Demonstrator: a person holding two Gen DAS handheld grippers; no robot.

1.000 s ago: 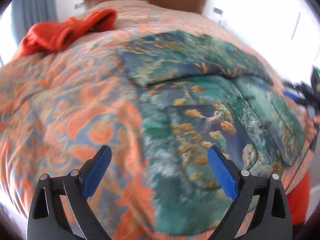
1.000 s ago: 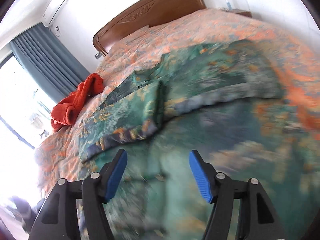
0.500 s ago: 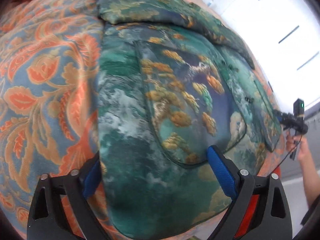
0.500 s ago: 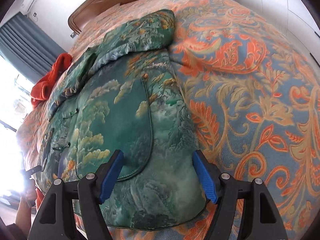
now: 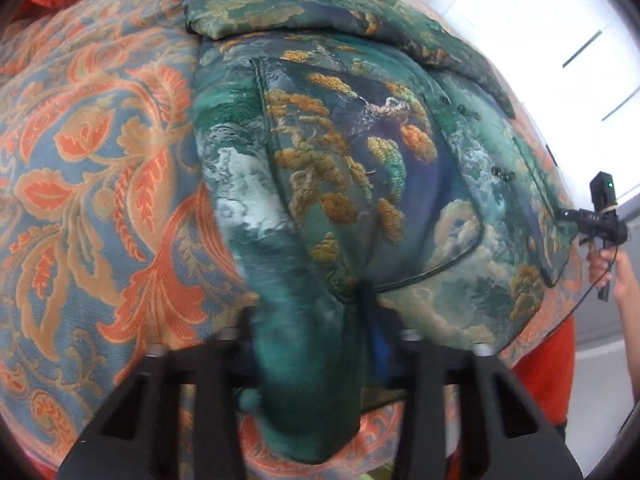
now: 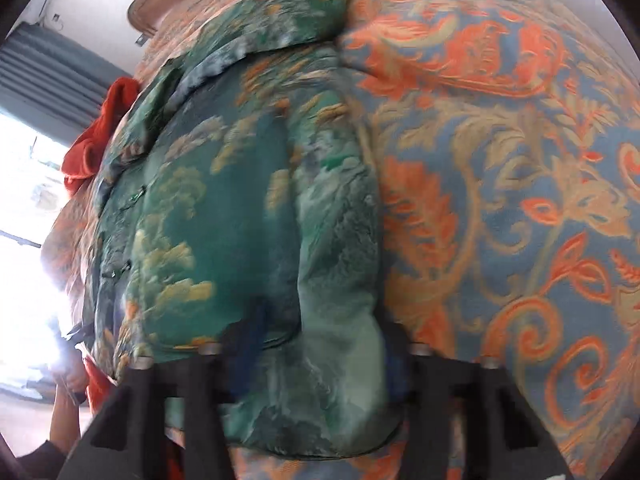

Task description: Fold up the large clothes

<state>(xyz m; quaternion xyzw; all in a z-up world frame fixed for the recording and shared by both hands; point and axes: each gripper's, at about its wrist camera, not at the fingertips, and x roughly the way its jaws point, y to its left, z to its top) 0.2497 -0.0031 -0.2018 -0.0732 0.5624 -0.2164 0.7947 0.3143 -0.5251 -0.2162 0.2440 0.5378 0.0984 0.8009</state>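
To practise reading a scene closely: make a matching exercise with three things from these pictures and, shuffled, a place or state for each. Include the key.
Things:
1. green landscape-print padded jacket
2. orange-red crumpled cloth
3. orange and blue floral bedspread

Places or states:
A. covers the whole bed
B. bunched near the grey curtain
C. its near hem pinched by both grippers

Pairs: 1-C, 2-B, 3-A

An orange-and-blue floral bedspread (image 6: 520,200) is covering the bed. A red garment (image 6: 100,136) is lying bunched near grey-blue curtains (image 6: 52,76), beside a wooden headboard (image 6: 160,4).
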